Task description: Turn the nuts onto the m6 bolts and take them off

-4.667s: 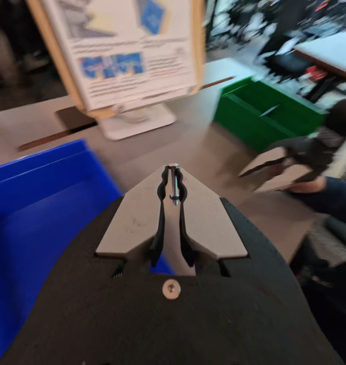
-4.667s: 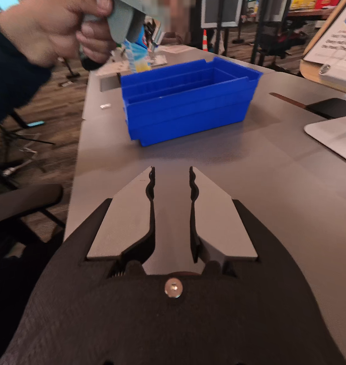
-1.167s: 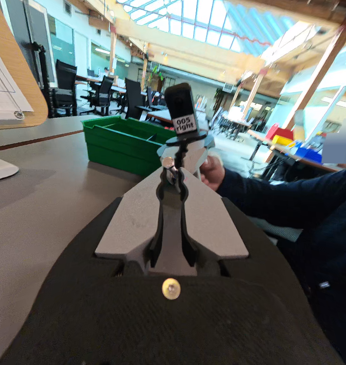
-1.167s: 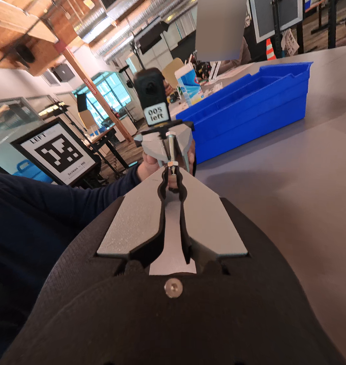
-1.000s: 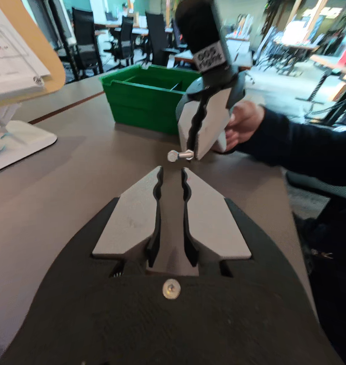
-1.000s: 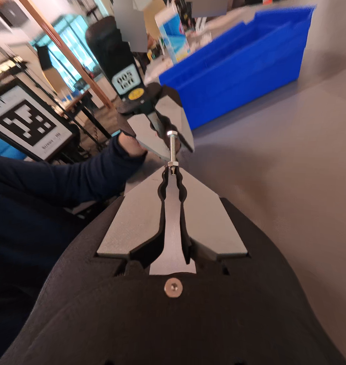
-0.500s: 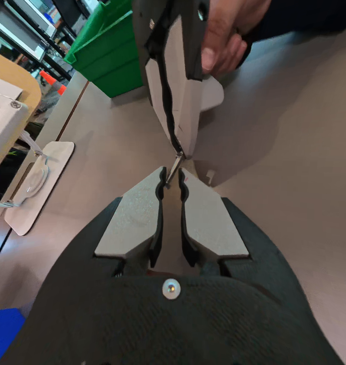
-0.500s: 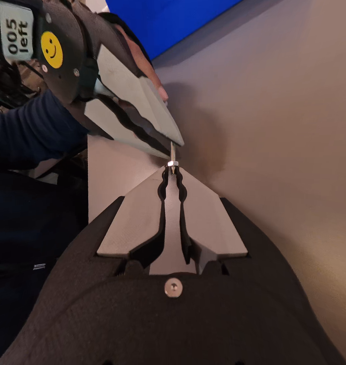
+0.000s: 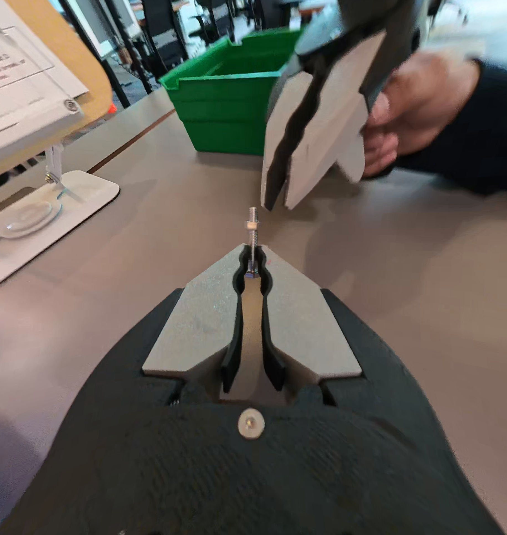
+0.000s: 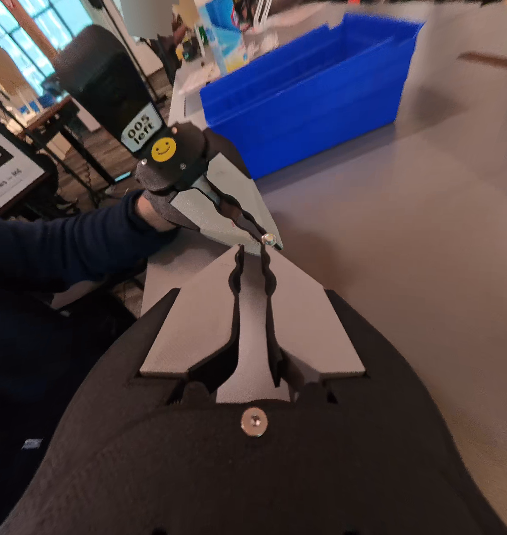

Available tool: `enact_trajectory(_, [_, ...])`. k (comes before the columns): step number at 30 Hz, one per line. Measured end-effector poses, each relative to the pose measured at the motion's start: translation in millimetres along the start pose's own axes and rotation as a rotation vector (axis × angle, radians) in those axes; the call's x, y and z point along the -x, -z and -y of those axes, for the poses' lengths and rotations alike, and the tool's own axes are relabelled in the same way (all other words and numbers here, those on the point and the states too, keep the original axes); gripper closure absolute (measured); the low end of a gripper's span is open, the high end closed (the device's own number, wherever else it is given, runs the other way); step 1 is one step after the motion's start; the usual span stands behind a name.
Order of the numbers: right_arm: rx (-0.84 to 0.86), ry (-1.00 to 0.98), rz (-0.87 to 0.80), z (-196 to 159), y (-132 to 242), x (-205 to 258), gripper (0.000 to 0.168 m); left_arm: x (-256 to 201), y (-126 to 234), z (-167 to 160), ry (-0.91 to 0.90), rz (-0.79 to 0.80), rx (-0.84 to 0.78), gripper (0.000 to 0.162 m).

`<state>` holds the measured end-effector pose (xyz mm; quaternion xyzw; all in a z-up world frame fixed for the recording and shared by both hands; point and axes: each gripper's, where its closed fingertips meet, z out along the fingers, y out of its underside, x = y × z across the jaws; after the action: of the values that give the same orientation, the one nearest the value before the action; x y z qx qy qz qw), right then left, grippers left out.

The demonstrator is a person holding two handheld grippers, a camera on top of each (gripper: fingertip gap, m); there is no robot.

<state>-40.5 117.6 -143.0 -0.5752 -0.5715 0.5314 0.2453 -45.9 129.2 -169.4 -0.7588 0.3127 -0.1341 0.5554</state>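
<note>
step: nut-turning | left gripper (image 9: pixel 251 254) clamped the threaded silver steel bolt (image 9: pixel 252 231), small hex nut (image 9: pixel 251 223) near its tip | right gripper (image 10: pixel 252 250) part-open, empty, just beside bolt | next: I'd regrip nut

Bolt (image 9: pixel 251 243): head end sits inside the left gripper (image 9: pixel 251 251) between the finger pads, lower shank hidden; in the right wrist view only its head (image 10: pixel 268 239) shows. Nut (image 9: pixel 251 224) on the thread: too small to judge thread engagement. Right gripper (image 9: pixel 275 204) and the hand (image 9: pixel 414 115) holding it are motion-blurred, gripper top cut off by the upper edge. Blue bin (image 10: pixel 304 115) far side blurred. Green bin (image 9: pixel 226 113): right end hidden behind the right gripper.
</note>
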Motion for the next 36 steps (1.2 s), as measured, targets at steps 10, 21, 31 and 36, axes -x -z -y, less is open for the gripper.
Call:
enact_trajectory(10, [-0.152,0.080,-0.037,24.3,1.5,4.9,0.152,-9.7,3.4,35.3,0.218,-0.127,-0.236,0.158])
enact_trajectory(21, [-0.188,0.029,-0.044,27.8,6.4,-1.6,0.156,3.4,7.9,37.4,0.270,-0.087,-0.285,0.159])
enact_trajectory(31, [-0.191,0.065,-0.016,26.9,-22.2,12.2,0.115,-6.1,-8.2,29.7,0.230,-0.081,-0.224,0.158])
enact_trajectory(36, [-0.216,0.059,-0.092,30.2,-6.5,-3.3,0.130,7.2,-1.0,35.4,0.244,-0.014,-0.276,0.158])
